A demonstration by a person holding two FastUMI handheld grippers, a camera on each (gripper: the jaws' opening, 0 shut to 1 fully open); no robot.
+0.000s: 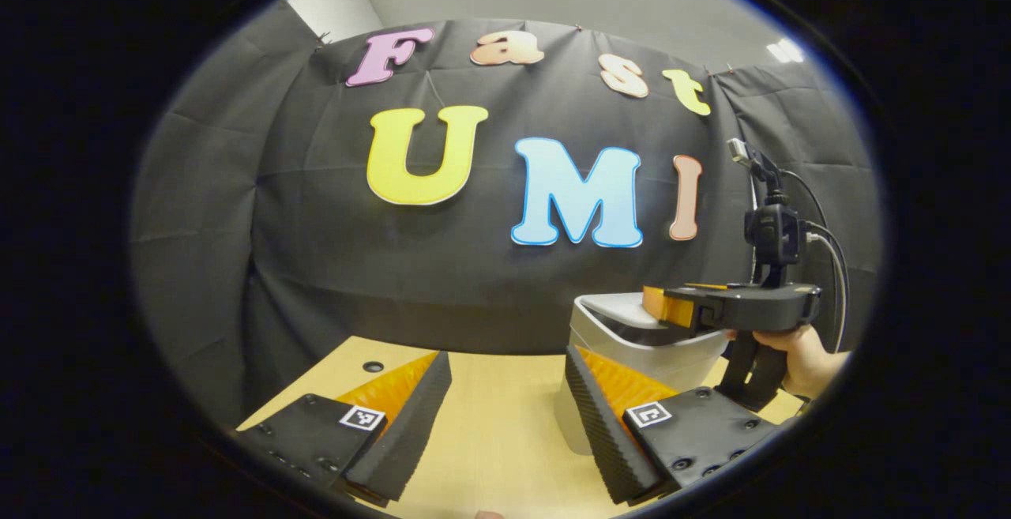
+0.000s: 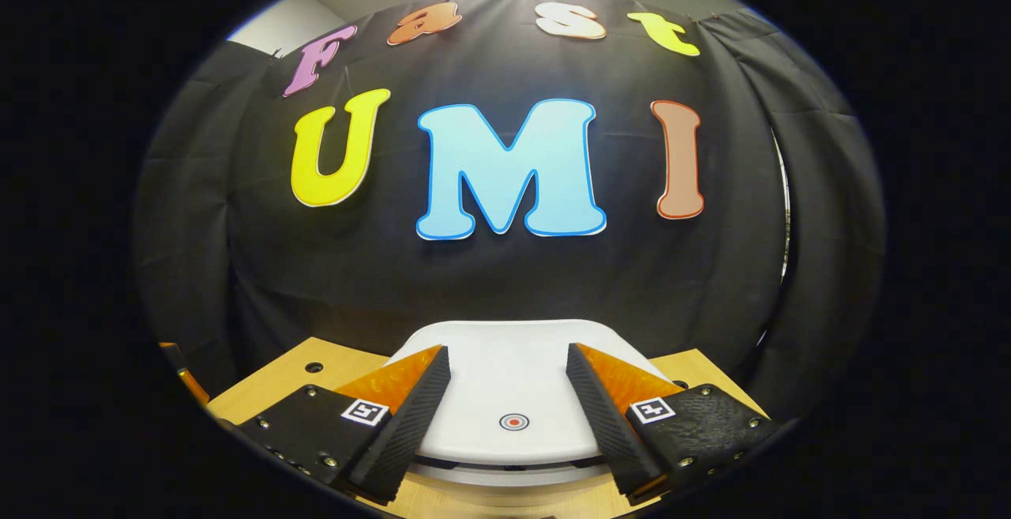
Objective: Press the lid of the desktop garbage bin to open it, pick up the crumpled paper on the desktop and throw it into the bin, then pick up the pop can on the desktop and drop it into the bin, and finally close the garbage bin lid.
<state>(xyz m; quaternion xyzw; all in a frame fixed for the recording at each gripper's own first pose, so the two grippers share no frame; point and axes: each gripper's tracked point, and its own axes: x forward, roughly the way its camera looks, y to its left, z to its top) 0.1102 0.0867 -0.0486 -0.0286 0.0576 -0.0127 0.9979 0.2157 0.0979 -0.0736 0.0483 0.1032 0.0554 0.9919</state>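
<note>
Seen along its own two fingers in the left gripper view, the left gripper (image 1: 505, 393) is held with its jaws spread wide over the pale wooden desktop (image 1: 490, 440), and nothing is gripped between them. Bare wood is framed in the gap. Just beyond the right-hand finger, the white garbage bin (image 1: 632, 357) is stood on the desktop, its near wall partly covered by that finger. A small round hole (image 1: 373, 366) is cut into the wood at the far left, close to the black cloth wall (image 1: 316, 266).

Above the bin's top, the right gripper (image 1: 659, 306) is held level from the right side by a person's hand (image 1: 798, 357), with a camera and cables mounted on its upper body. From this angle it cannot be told whether the bin is touched.

In the right gripper view, the right gripper (image 2: 509, 393) is likewise seen with its jaws wide apart and nothing held. Between and just under its fingers the bin's white lid (image 2: 509, 377) is laid flat and closed, and a small red-and-white target mark (image 2: 513, 422) is printed near the lid's near edge, roughly midway between the fingertips. Strips of wooden desktop (image 2: 284, 381) are visible on either side of the lid. Farther back, the cloth wall is hung across the whole rear of the booth.
</note>
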